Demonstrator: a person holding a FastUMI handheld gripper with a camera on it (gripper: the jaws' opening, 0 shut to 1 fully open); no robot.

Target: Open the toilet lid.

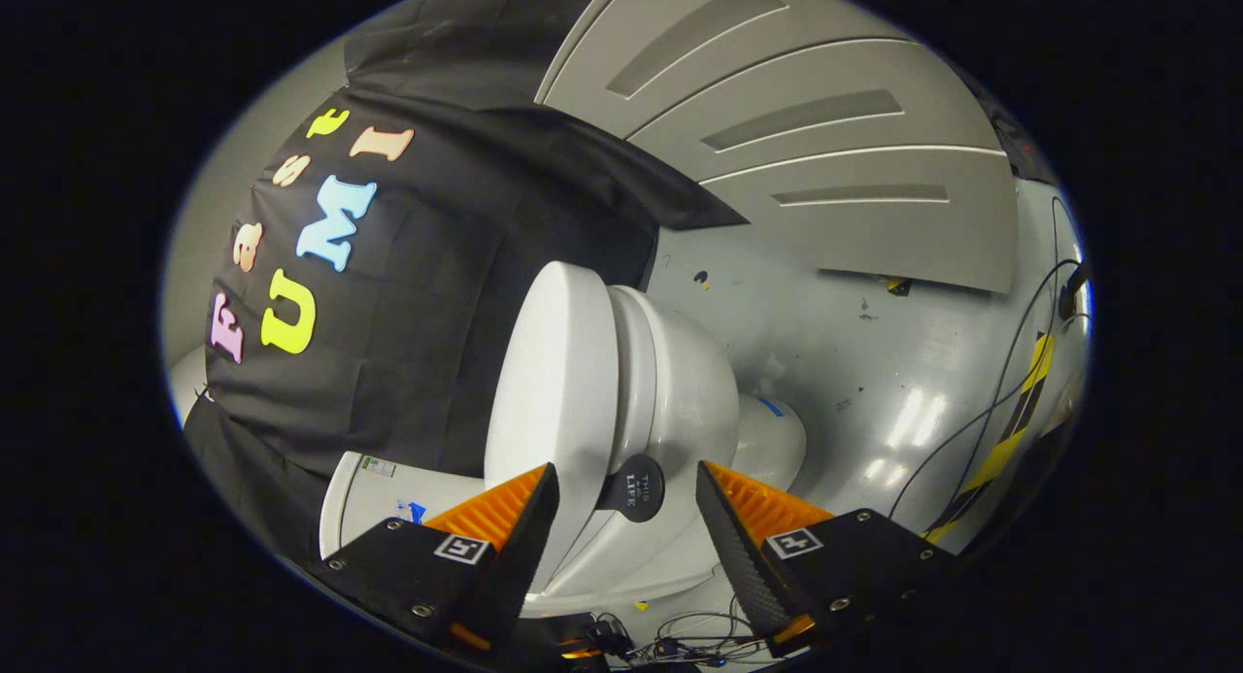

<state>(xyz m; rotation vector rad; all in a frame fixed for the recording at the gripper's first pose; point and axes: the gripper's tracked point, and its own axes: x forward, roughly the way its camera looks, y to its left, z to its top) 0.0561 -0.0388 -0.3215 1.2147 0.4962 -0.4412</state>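
Toilet (pixel 670 401) — white, closed lid (pixel 554 401) resting on the seat; bowl interior hidden. Lid's near edge lies between the fingers, just ahead of them.
Gripper (pixel 627 518) — jaws spread apart, grasping nothing.
Round black tag (pixel 636 487) — on the lid edge; print too small to make out.
Cistern (pixel 388 493) — partly cut off behind the left finger.
Cables (pixel 1010 382) — on grey floor (pixel 874 362), far right.

Toilet (pixel 670 391) base & tank (pixel 388 498) partly hidden behind the gripper (pixel 627 503) fingers, which stand apart w/ nothing pressed between; lid (pixel 554 401) lower edge runs behind one finger, contact can't be told. Round black tab (pixel 633 487) lettering too small to make out; cables (pixel 680 644) below the fingers cut off.
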